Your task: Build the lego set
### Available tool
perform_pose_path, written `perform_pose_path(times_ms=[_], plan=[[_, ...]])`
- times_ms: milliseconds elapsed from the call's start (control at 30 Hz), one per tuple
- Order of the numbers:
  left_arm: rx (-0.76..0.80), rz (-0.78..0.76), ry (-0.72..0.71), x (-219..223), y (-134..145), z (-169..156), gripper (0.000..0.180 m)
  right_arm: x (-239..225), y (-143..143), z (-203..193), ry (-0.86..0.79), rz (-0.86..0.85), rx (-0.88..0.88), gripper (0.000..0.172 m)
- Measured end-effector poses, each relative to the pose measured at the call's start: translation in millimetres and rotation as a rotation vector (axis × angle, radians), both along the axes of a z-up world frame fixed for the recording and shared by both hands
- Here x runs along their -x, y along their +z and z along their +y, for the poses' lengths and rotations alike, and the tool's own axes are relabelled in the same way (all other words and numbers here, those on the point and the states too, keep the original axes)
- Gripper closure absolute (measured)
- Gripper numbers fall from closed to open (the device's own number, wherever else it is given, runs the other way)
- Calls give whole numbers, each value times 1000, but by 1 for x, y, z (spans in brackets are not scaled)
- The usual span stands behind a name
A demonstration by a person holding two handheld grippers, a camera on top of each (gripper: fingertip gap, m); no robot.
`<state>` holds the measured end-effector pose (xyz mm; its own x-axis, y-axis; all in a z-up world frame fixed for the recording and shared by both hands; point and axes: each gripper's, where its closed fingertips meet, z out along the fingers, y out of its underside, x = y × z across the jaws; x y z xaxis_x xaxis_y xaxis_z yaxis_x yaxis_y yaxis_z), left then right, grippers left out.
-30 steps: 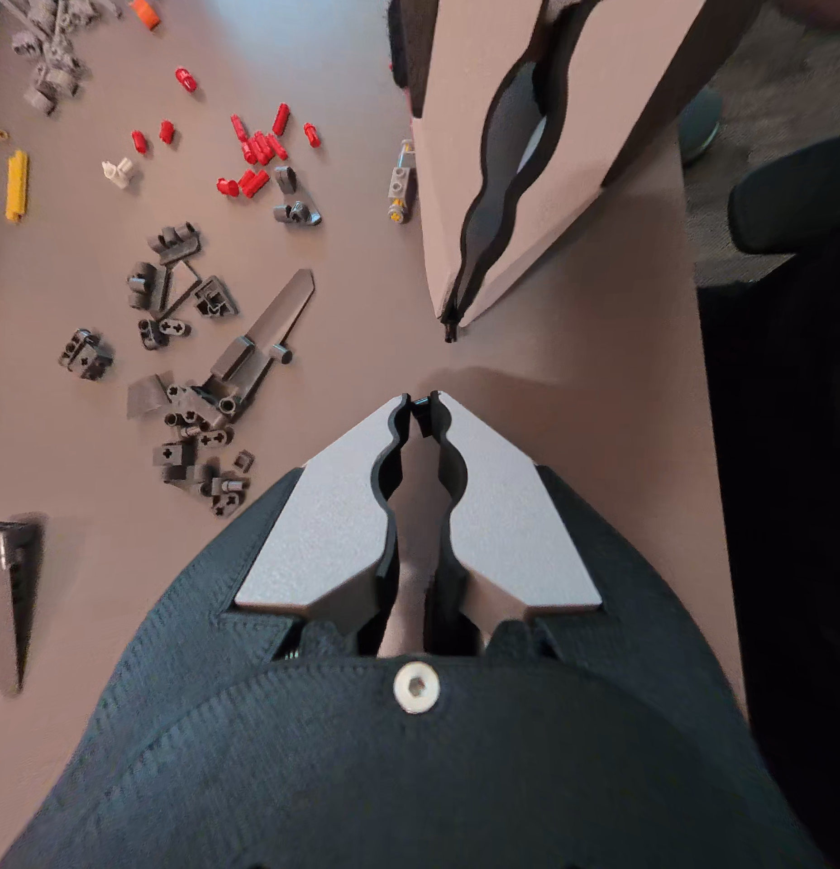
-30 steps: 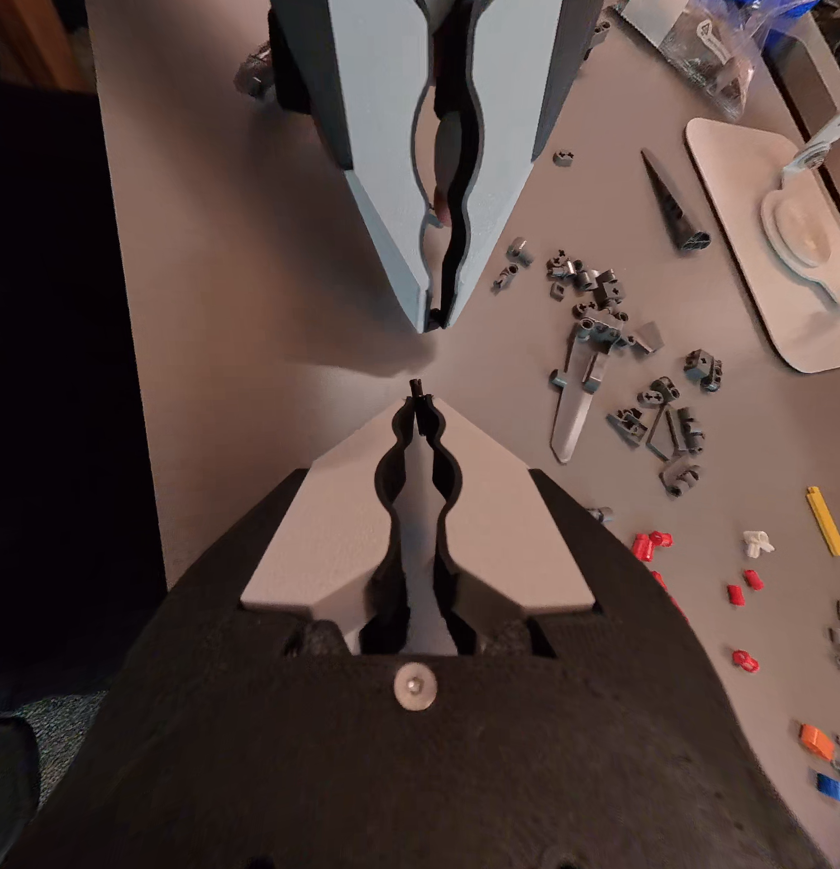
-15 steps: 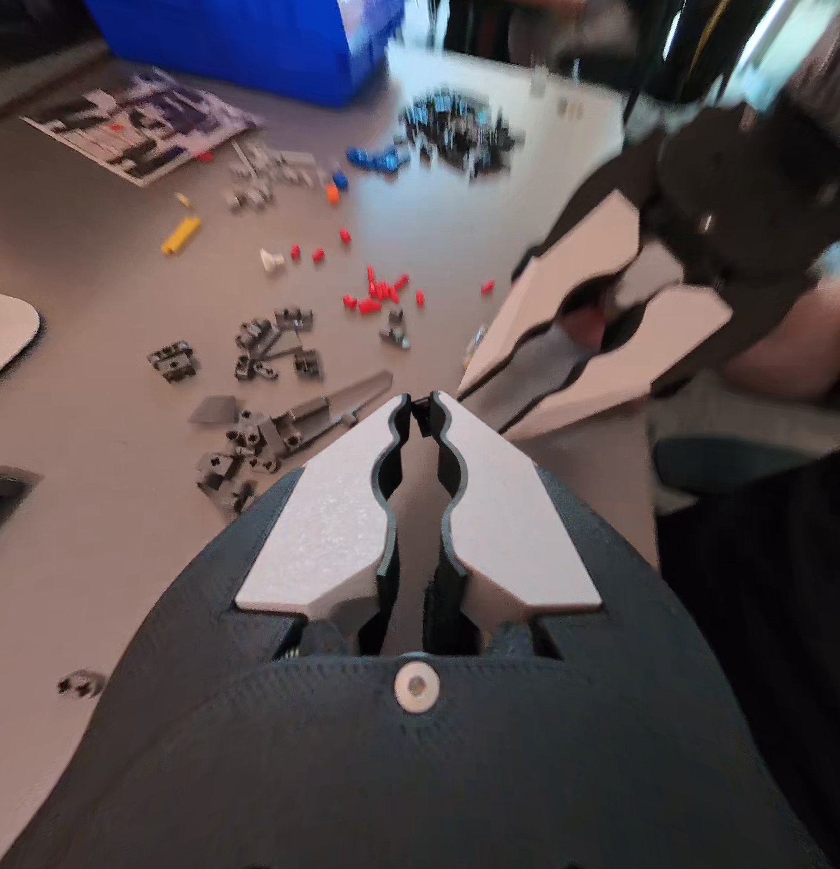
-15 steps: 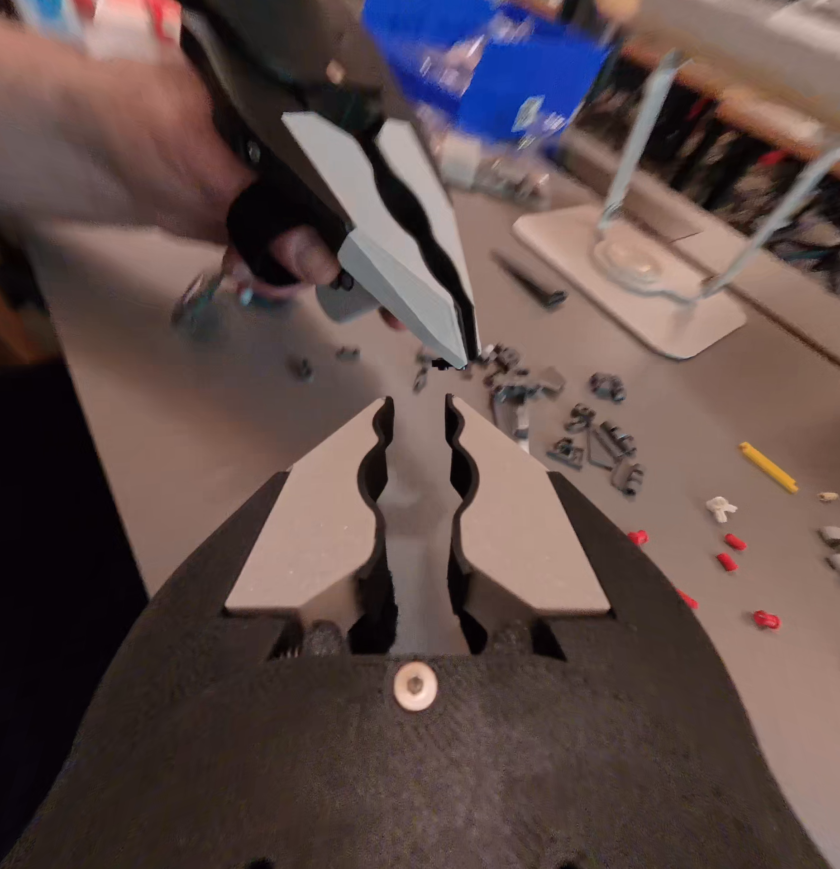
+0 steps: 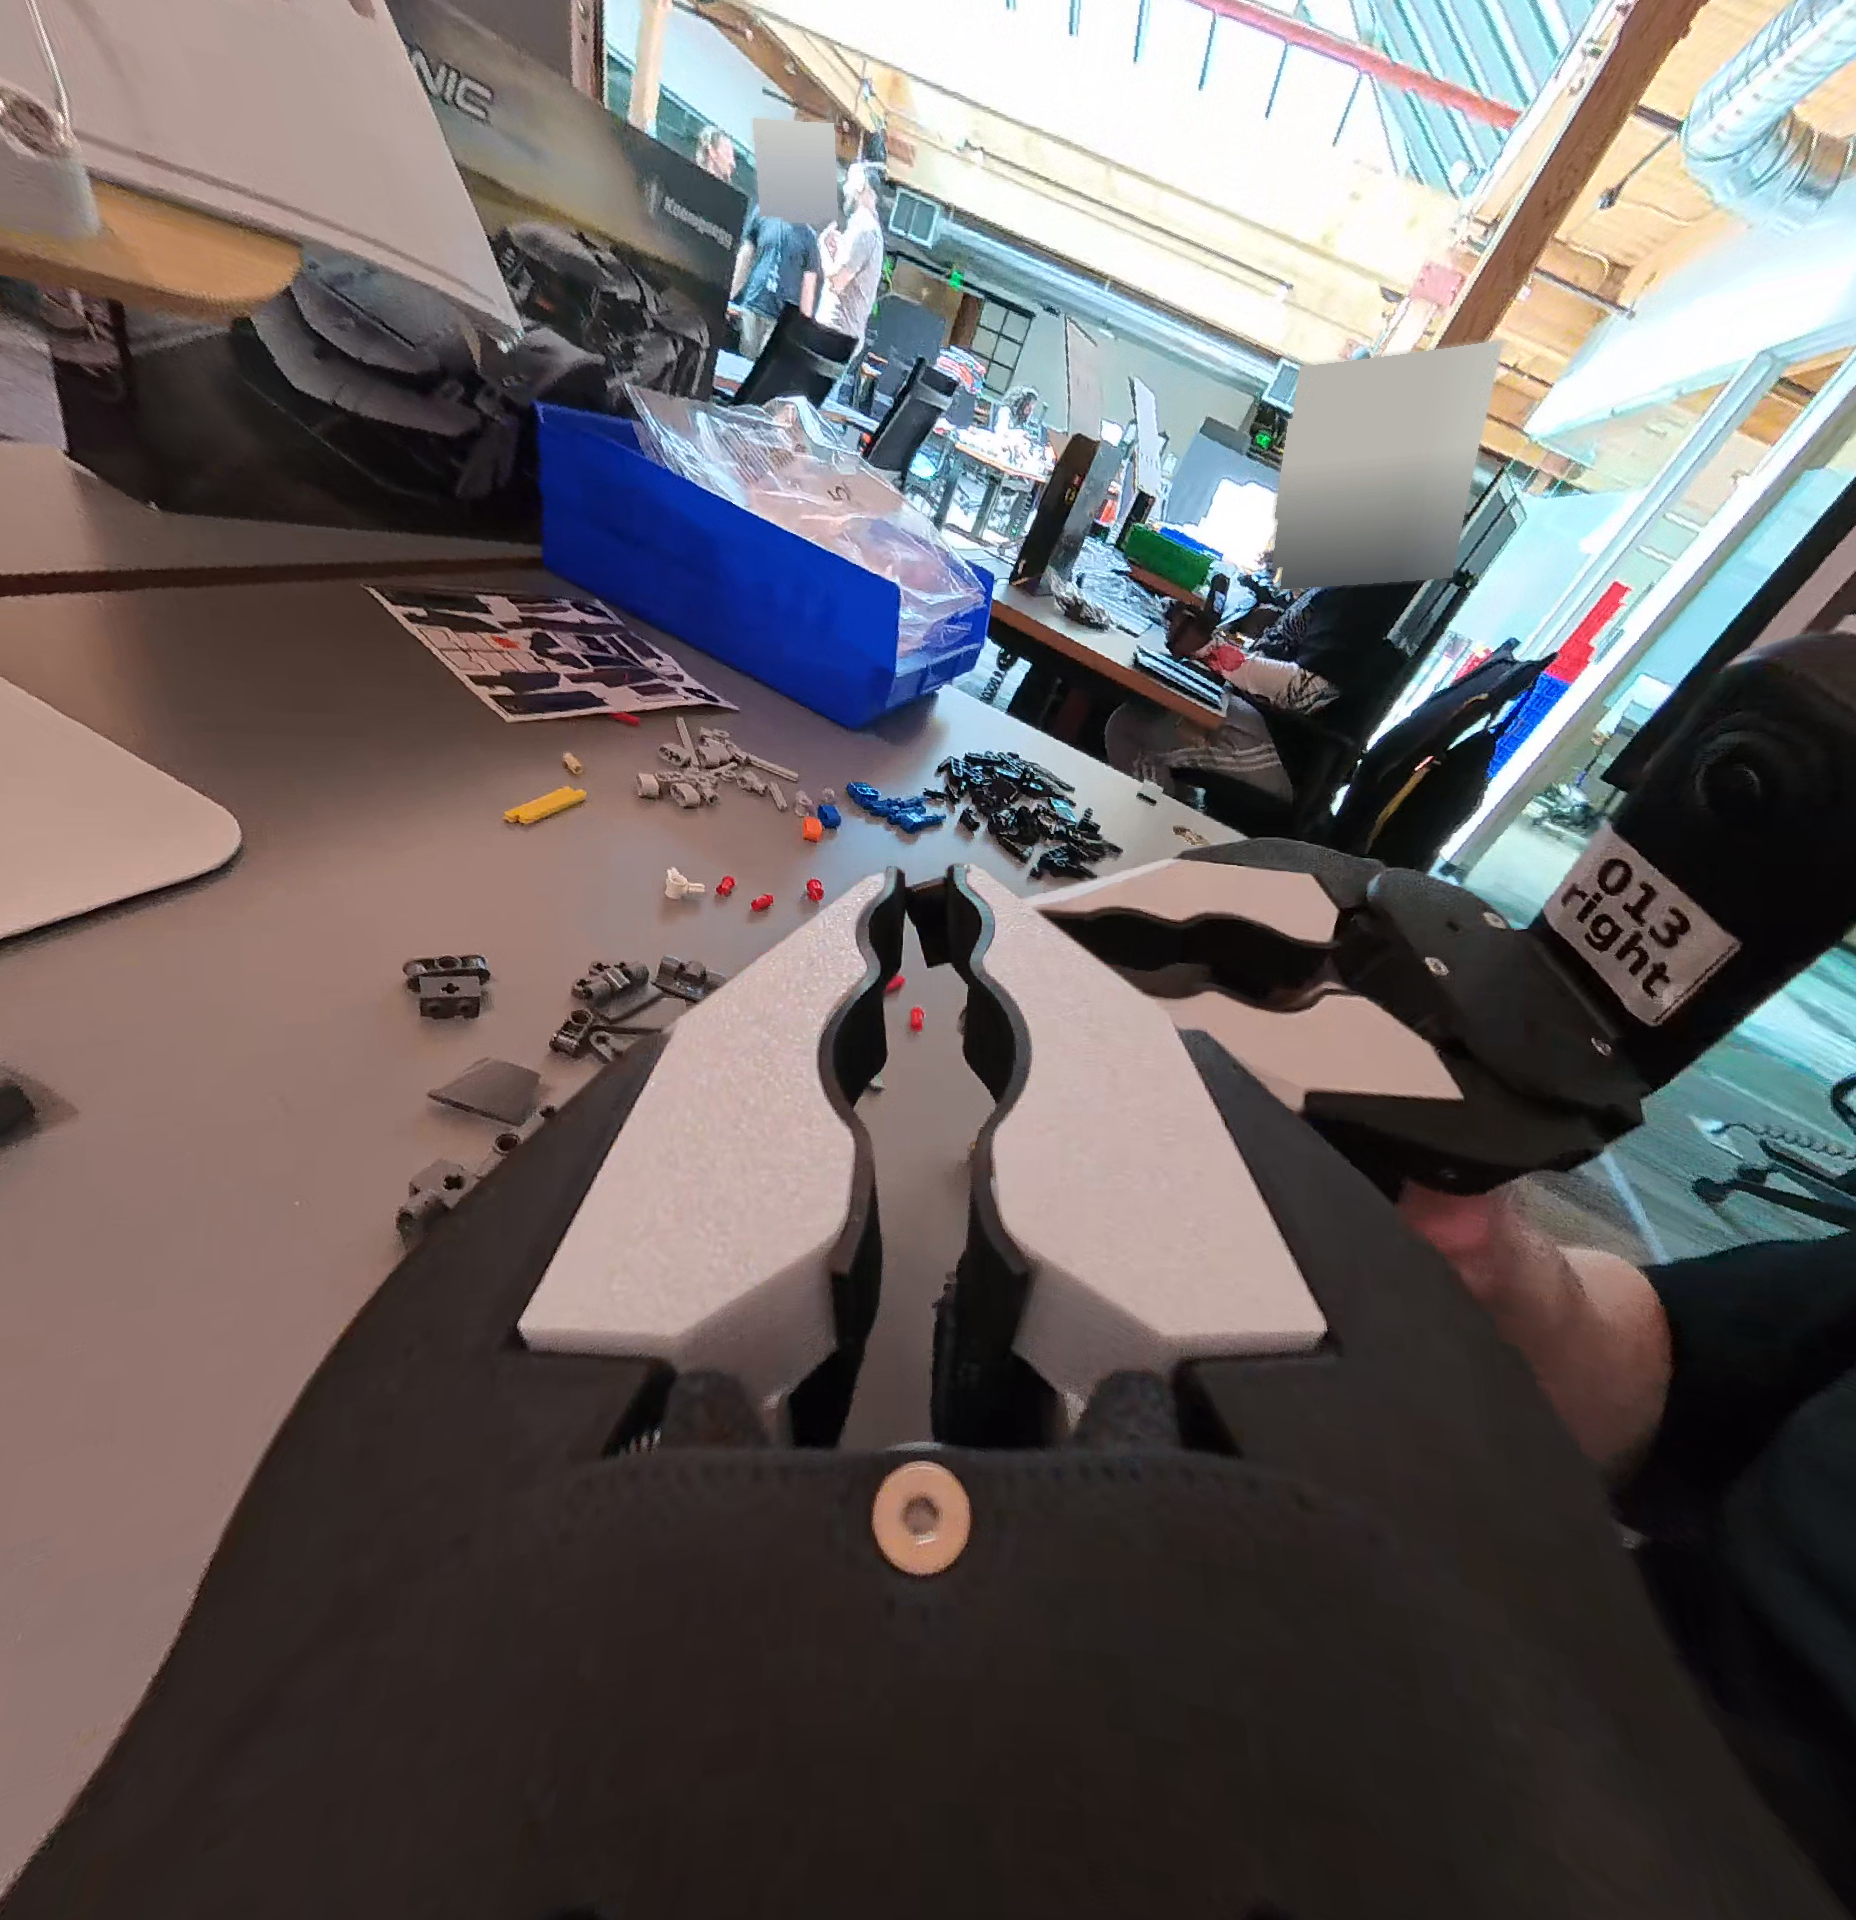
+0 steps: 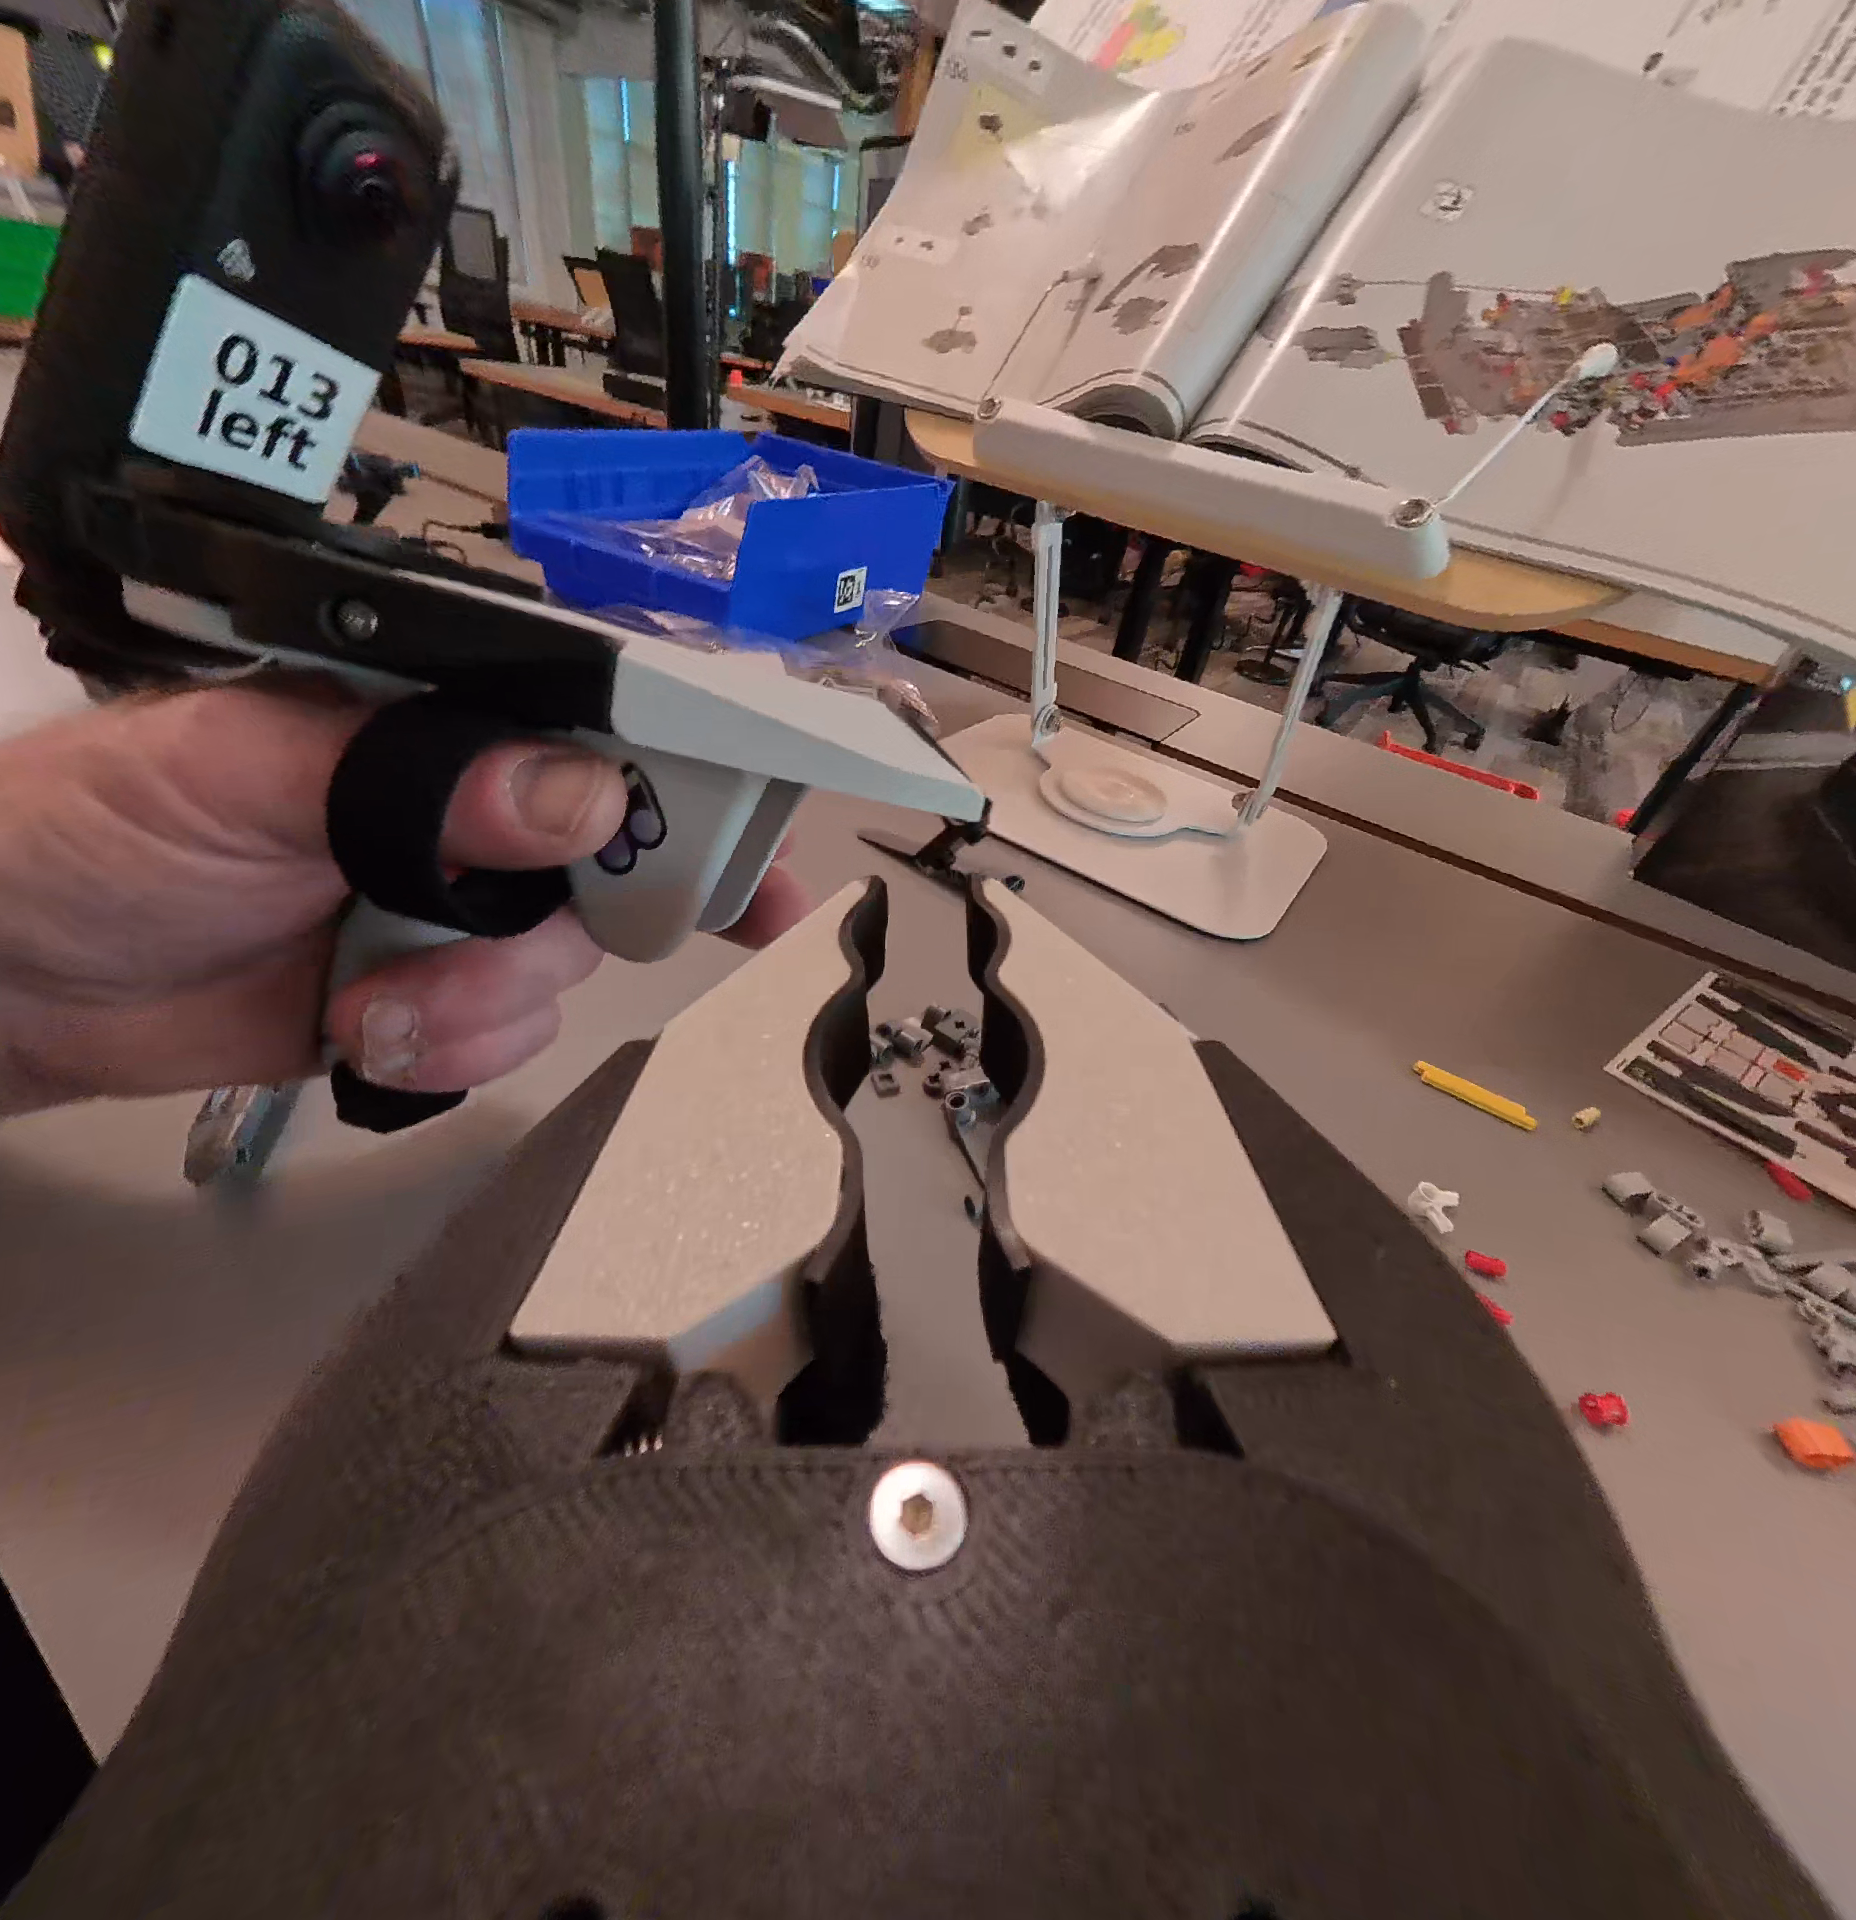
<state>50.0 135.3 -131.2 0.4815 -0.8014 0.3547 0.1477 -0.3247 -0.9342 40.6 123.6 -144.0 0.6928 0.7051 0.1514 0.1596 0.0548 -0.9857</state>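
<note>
Both grippers raised above grey tabletop (image 5: 280, 1039), tips near each other. Left gripper (image 5: 926, 902) pinching small black plastic piece (image 5: 934, 925) between its tips, pads pressing on both sides; same piece seen hanging from its tips in right wrist view (image 6: 955, 836). Right gripper (image 6: 926, 906) slightly spread, nothing between fingertips. Loose dark grey building-brick parts (image 6: 929, 1049) lying on table below.
</note>
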Motion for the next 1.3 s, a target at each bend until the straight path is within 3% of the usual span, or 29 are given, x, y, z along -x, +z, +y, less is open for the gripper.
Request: perform_pose_path(times_ms=[333, 700, 933, 1300], plan=[[-145, 82, 79, -5, 5, -2, 175, 1, 7, 6, 47, 149, 126, 167], [-164, 176, 47, 3, -4, -9, 174, 5, -3, 2, 146, 27, 151, 169], [-148, 357, -51, 16, -23, -22, 177, 8, -29, -12, 315, -236, 212, 170], [-172, 727, -306, 32, -89, -52, 177, 3, -110, -40, 719, -812, 460, 170]])
